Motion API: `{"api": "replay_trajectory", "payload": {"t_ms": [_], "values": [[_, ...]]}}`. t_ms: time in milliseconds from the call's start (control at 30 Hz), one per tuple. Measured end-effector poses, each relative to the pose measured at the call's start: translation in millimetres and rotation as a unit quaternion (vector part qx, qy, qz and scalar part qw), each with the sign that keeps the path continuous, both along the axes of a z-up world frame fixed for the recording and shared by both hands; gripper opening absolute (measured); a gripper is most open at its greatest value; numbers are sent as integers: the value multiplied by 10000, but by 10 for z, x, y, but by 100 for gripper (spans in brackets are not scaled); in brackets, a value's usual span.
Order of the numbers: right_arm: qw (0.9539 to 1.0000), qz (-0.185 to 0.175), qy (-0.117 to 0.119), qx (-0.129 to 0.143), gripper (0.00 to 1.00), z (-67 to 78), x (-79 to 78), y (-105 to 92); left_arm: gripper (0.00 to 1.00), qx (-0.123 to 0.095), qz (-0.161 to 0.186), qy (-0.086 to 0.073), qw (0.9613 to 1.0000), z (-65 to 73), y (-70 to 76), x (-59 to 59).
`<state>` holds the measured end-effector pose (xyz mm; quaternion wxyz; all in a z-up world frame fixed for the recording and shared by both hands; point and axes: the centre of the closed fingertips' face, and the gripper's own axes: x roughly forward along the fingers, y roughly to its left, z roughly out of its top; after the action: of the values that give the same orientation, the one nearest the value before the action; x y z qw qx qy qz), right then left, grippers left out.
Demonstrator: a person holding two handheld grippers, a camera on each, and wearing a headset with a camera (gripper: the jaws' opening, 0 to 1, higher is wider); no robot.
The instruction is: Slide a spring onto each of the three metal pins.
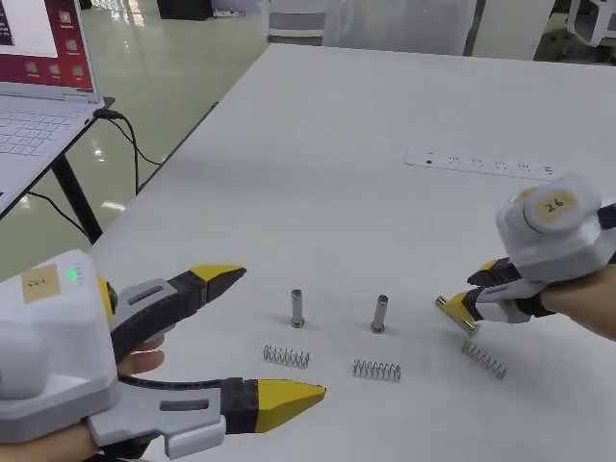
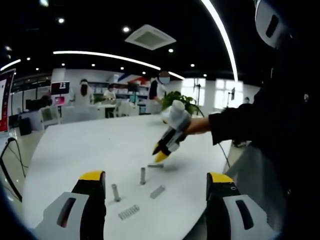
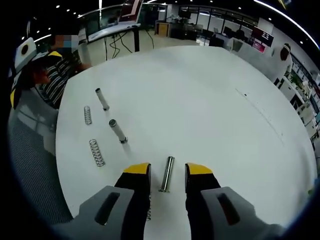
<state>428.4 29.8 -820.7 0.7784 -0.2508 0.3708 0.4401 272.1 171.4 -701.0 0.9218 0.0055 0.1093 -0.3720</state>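
Right gripper (image 3: pixel 167 169) straddles 1 lying pin (image 3: pixel 166 176); left gripper (image 1: pixel 281 331) gapes wide.

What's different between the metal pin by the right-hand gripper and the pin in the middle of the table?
The middle pin stands upright on the table; the right pin lies flat. The middle pin stands clear of both grippers; the right pin lies between the open jaws of the right gripper, with a gap on each side. Both are plain metal, and neither has a spring on it yet.

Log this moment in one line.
right gripper open astride lying pin | left gripper open | two pins upright | three springs loose on table
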Motion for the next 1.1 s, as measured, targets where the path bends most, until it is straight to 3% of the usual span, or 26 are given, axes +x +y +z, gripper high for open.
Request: {"api": "replay_trajectory", "payload": {"t_ms": [500,767,1100], "values": [[9976,44,326,-611,12,-252,89,74,79,-22,-15,40,10000,-28,6,-3],[9953,-2,515,-816,9,-312,123,75,78,136,-55,186,9997,-119,-5,-6],[9921,7,758,-996,7,-392,101,75,78,155,-85,329,9993,-172,-7,-6]]}}
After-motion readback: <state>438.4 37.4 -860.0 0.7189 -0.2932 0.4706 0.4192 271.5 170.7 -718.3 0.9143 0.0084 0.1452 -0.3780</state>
